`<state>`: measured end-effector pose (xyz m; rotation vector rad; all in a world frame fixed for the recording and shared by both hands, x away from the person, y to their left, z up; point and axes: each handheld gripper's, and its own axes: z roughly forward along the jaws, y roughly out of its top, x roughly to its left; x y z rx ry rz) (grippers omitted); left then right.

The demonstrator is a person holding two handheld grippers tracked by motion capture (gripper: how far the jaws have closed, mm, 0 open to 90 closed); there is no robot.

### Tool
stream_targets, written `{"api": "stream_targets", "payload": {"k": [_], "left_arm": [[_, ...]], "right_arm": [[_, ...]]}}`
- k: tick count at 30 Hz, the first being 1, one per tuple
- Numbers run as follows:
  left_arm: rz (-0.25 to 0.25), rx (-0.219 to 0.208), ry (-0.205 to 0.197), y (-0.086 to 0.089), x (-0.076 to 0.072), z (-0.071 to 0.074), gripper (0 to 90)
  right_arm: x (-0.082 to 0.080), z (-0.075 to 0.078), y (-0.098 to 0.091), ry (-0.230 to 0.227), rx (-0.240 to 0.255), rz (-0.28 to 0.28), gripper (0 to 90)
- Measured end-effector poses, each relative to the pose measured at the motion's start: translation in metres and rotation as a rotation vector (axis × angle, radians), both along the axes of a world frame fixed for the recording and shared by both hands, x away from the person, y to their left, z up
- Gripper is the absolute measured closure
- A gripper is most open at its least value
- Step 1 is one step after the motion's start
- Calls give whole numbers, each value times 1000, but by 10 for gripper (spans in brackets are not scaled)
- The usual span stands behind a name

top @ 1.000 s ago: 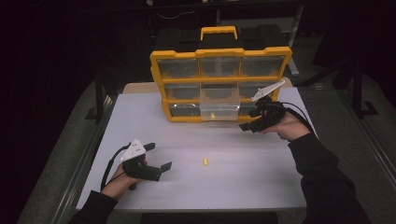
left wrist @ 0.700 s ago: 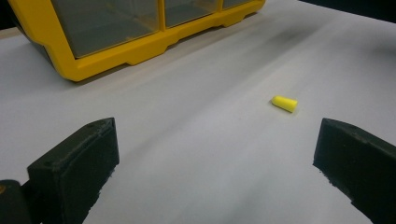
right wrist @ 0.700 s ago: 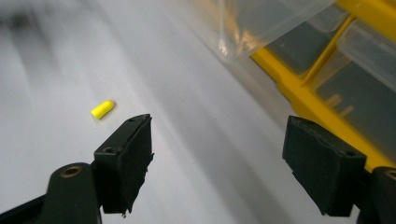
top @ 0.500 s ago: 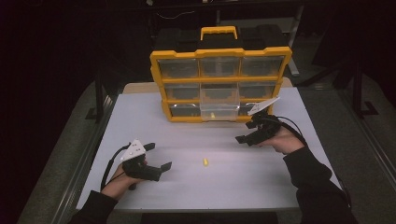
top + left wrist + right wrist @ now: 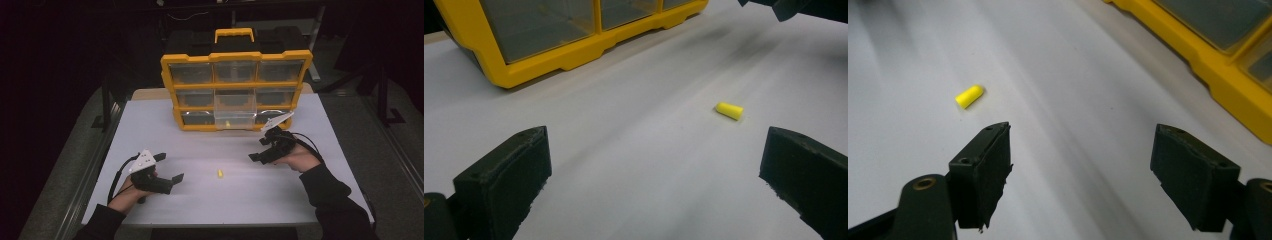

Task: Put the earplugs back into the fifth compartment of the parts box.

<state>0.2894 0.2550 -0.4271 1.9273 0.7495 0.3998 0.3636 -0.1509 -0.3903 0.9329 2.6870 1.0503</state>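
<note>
dim lab: white table [image 5: 150,125], yellow parts organizer [image 5: 235,90], metal frames.

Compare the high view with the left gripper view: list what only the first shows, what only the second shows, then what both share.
Only the high view: the person's forearms, the organizer's handle, a drawer pulled out of the bottom row with a small yellow piece inside, and the left gripper's grey plate.
Only the left gripper view: a close look along the left gripper's two black jaws, standing wide apart.
Both: the white table, the yellow organizer, the loose yellow earplug lying on the table, and part of the right gripper.
</note>
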Motion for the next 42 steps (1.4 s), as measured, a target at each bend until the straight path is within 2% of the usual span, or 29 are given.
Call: {"api": "stream_targets", "payload": {"k": [28,31,42], "left_arm": [[-5,1,0,-1,0,0,0],[-6,3,2,-1,0,-1,0],[-8,3,4,-1,1,-1,0]], "right_arm": [[-14,-14,57,33,-18,134,244],[-13,-17,64,33,-22,160,257],[-12,-24,85,59,-17,189,327]]}}
